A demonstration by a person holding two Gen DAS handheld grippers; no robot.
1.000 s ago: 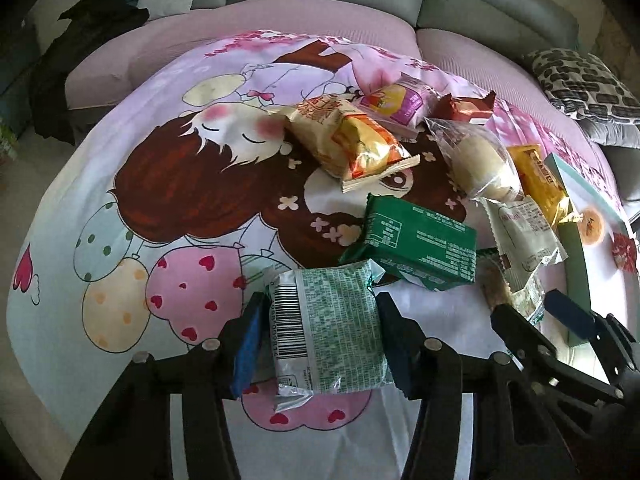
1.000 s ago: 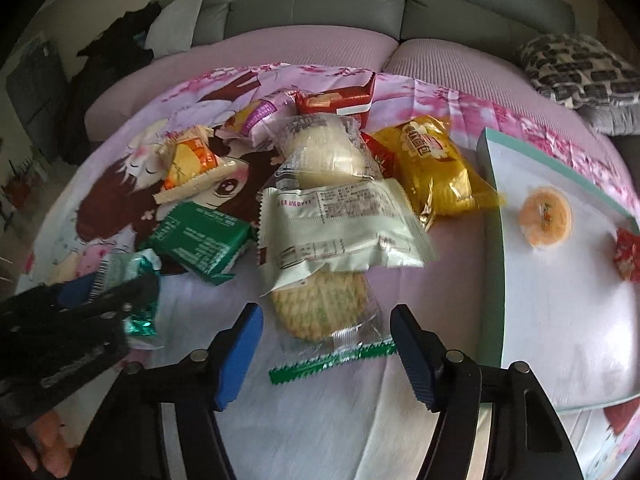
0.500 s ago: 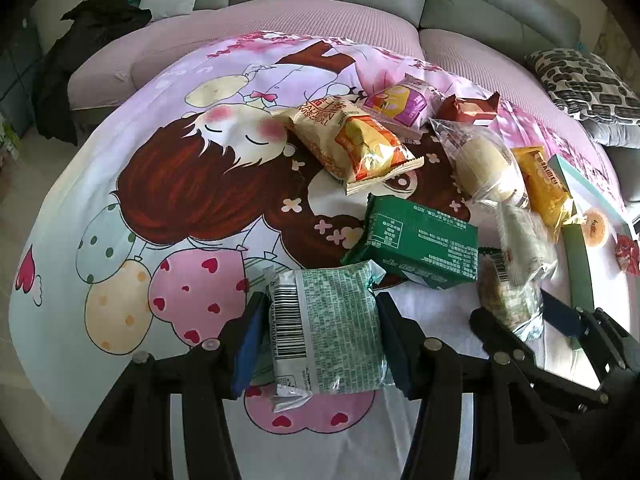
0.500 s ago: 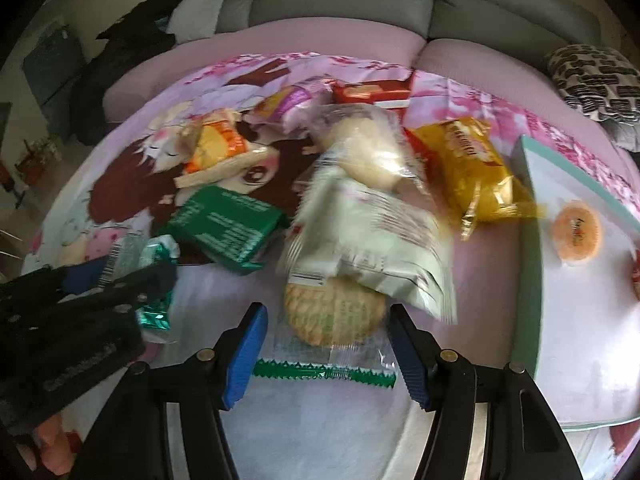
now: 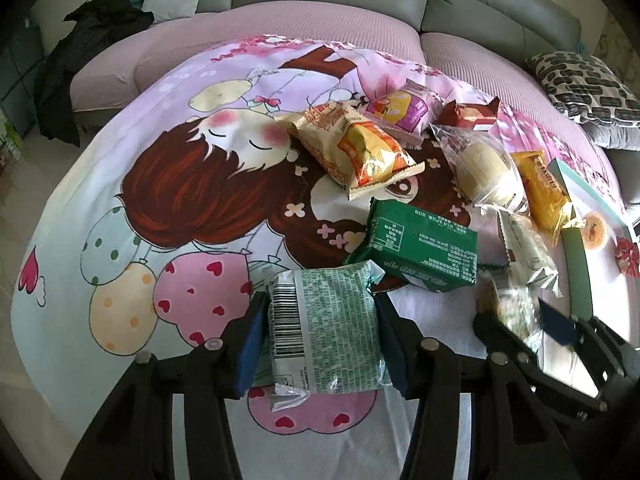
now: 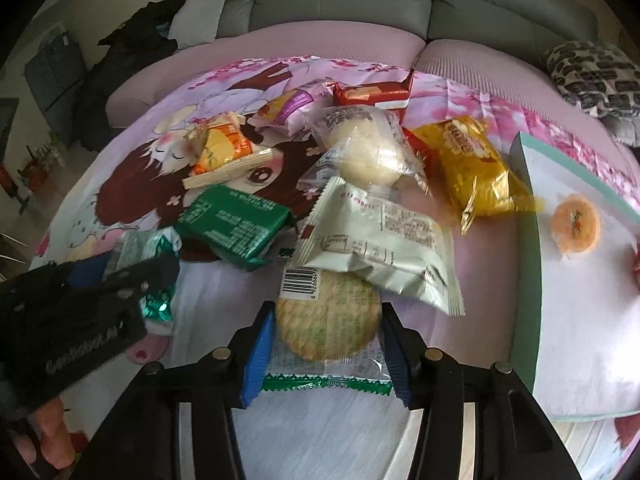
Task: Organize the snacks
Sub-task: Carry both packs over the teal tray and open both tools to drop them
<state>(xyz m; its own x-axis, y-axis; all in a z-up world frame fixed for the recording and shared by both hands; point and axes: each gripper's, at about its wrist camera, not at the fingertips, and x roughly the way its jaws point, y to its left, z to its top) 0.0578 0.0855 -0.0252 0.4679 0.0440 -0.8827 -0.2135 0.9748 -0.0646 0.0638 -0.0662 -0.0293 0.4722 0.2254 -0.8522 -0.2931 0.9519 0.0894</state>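
My left gripper is shut on a pale green snack packet with a barcode, its blue pads pressing both sides and still closing slightly. My right gripper is closing its jaws on a round cracker packet, and the pads touch its sides. A white packet lies over the cracker packet's far edge. In the left wrist view the right gripper sits low at the right. In the right wrist view the left gripper is at the left.
More snacks lie on the cartoon bedsheet: a dark green packet, an orange-cream packet, a purple one, a red one, a wrapped bun, a yellow packet. A teal-edged white box at right holds an orange jelly cup.
The right gripper's jaws have narrowed onto the round cracker packet, and the white packet above it has shifted. The left gripper still holds the pale green packet in the same place.
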